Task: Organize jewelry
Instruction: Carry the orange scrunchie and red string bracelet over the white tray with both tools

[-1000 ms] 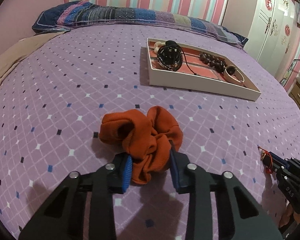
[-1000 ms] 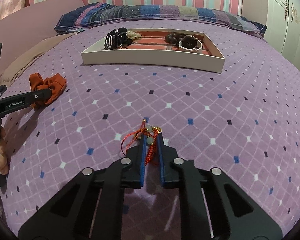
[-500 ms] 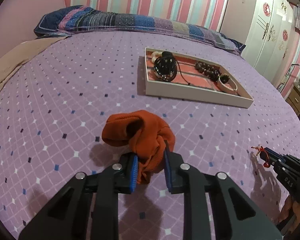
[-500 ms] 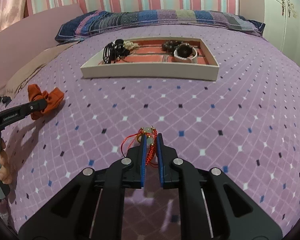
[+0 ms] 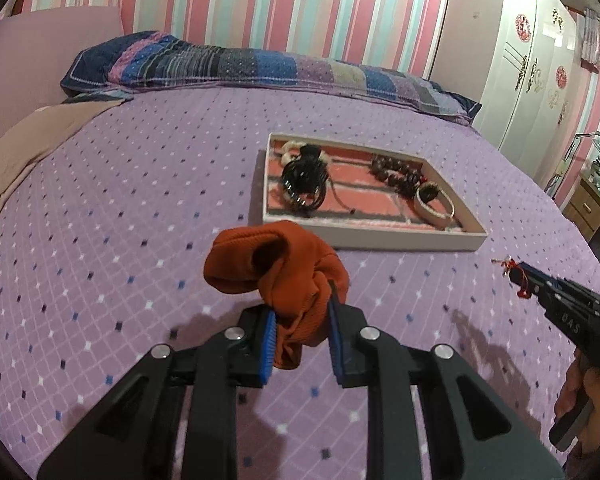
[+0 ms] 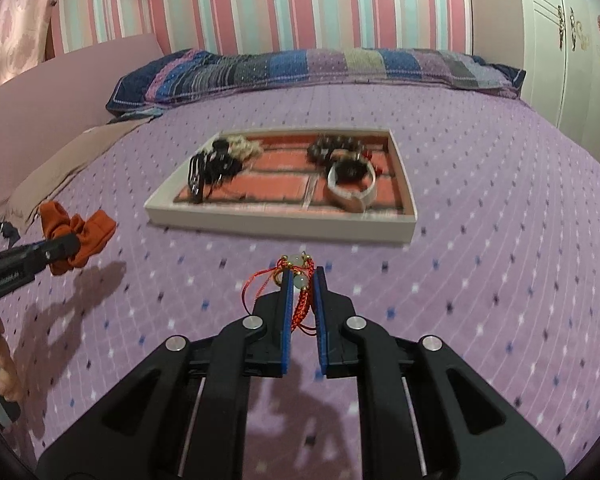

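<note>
My left gripper is shut on an orange fabric scrunchie, which hangs off the purple bedspread with its shadow below. My right gripper is shut on a red cord bracelet with pale beads, also lifted above the bed. Ahead of both lies a white tray with a red lining; it holds black hair ties, dark beads and a pale bangle. The same tray shows in the right wrist view, with the left gripper and scrunchie at the far left.
A striped pillow lies along the head of the bed. A beige cloth covers the left edge. White wardrobe doors stand at the right, with a wooden drawer unit beyond the bed's right side.
Both grippers have risen off the bedspread, carrying the scrunchie and the red bracelet up with them. The left jaws closed tighter on the scrunchie. The tray now looks nearer in the right wrist view.
</note>
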`<state>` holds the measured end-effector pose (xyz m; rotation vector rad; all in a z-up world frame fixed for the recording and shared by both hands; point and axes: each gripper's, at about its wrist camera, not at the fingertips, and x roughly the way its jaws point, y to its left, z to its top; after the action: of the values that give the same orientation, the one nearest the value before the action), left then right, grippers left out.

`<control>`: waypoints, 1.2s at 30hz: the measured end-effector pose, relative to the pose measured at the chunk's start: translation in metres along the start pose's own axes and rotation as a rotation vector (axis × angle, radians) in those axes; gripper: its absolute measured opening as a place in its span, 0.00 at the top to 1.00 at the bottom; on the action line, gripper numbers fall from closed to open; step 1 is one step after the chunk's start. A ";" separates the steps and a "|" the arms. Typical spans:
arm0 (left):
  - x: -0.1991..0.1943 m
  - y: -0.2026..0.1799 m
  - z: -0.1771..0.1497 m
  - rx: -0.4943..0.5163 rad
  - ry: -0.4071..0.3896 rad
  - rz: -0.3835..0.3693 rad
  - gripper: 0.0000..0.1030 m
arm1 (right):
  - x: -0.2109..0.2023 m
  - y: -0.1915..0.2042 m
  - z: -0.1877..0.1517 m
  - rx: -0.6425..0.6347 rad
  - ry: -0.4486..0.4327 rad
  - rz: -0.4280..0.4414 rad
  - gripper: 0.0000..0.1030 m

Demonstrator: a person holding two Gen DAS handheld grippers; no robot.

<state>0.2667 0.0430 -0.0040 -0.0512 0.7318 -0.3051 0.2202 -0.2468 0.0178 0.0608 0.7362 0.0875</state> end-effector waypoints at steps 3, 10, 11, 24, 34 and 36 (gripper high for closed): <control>0.007 -0.009 0.014 0.002 -0.010 -0.009 0.78 | 0.006 -0.005 0.018 -0.002 -0.013 -0.002 0.90; 0.039 -0.038 0.045 0.029 -0.012 -0.031 0.78 | 0.037 -0.019 0.054 0.001 -0.014 -0.021 0.90; 0.046 -0.042 0.049 0.032 -0.010 -0.035 0.78 | 0.042 -0.023 0.058 0.007 -0.013 -0.023 0.90; 0.124 -0.058 0.062 0.044 0.048 -0.039 0.78 | 0.116 -0.050 0.072 0.037 0.063 -0.060 0.90; 0.155 -0.050 0.064 0.030 0.077 -0.018 0.78 | 0.143 -0.058 0.072 0.027 0.083 -0.087 0.90; 0.160 -0.050 0.065 0.032 0.080 -0.011 0.78 | 0.146 -0.057 0.073 0.021 0.085 -0.088 0.90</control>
<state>0.4093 -0.0549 -0.0524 -0.0126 0.8058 -0.3308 0.3802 -0.2903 -0.0301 0.0448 0.8242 -0.0014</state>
